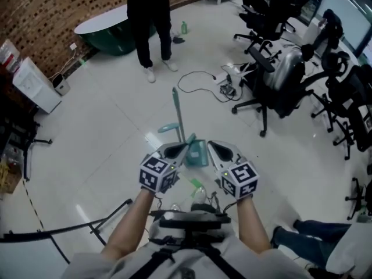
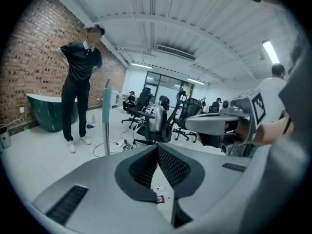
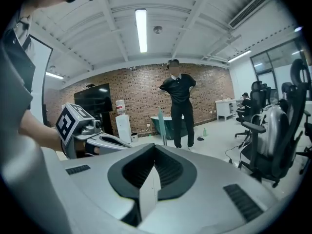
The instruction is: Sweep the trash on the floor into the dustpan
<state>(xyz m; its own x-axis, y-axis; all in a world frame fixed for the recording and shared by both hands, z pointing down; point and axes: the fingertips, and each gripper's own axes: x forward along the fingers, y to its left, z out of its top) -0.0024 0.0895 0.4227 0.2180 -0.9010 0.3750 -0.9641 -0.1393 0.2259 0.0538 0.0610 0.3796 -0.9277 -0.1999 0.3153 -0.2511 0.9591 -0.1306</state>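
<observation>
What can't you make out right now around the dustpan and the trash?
Dustpan: head view, edges covered by the left gripper and right gripper.
Trash: head view, bits too small to identify.
Upright handle: left gripper view, its foot hidden behind the gripper's body.
Standing person: head view, cut off by the top edge.

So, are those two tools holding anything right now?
Nothing. The left tool and right tool are both shut and empty; the dustpan stands free ahead.
</observation>
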